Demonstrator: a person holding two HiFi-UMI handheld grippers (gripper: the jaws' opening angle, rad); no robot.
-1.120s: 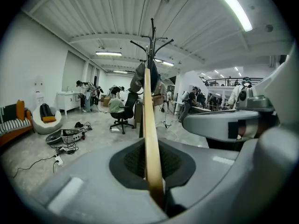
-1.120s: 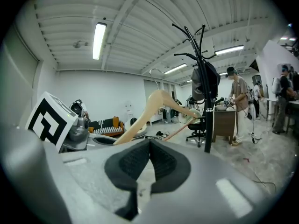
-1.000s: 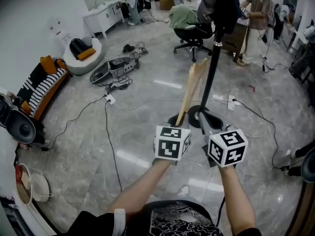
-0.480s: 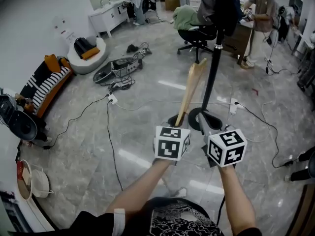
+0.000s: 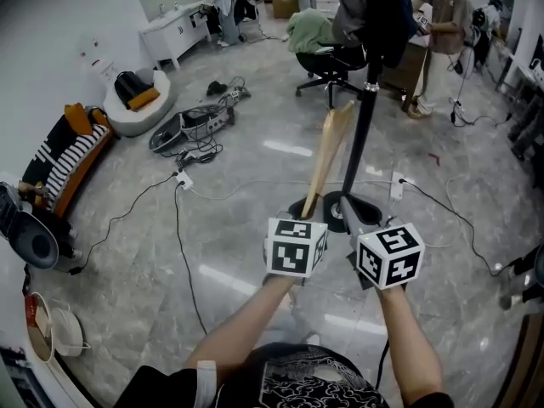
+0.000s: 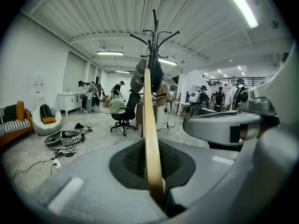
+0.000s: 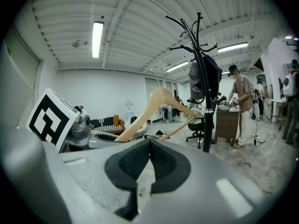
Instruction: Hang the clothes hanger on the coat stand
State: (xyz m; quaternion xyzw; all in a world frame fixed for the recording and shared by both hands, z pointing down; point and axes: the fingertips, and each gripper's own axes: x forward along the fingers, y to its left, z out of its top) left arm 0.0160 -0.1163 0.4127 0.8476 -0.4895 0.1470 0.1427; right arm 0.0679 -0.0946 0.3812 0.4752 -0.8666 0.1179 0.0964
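A light wooden clothes hanger [image 5: 327,155] rises from my left gripper [image 5: 303,213], which is shut on its lower end; the left gripper view shows it edge-on [image 6: 151,139] between the jaws. In the right gripper view the hanger [image 7: 156,107] shows its metal hook on top. The black coat stand [image 5: 365,100] stands just beyond the hanger, with dark clothes on its upper hooks [image 6: 150,73] and a round base [image 5: 348,206] on the floor. My right gripper [image 5: 350,219] is beside the left, shut with nothing between its jaws [image 7: 148,164].
A black office chair [image 5: 333,58] draped with green cloth stands behind the stand. A person [image 5: 442,32] stands at a wooden desk at right. Cables and a power strip [image 5: 183,179] trail over the grey floor; a striped sofa [image 5: 64,147] lines the left wall.
The head view has shifted slightly; both grippers and the hanger keep nearly the same place before the stand.
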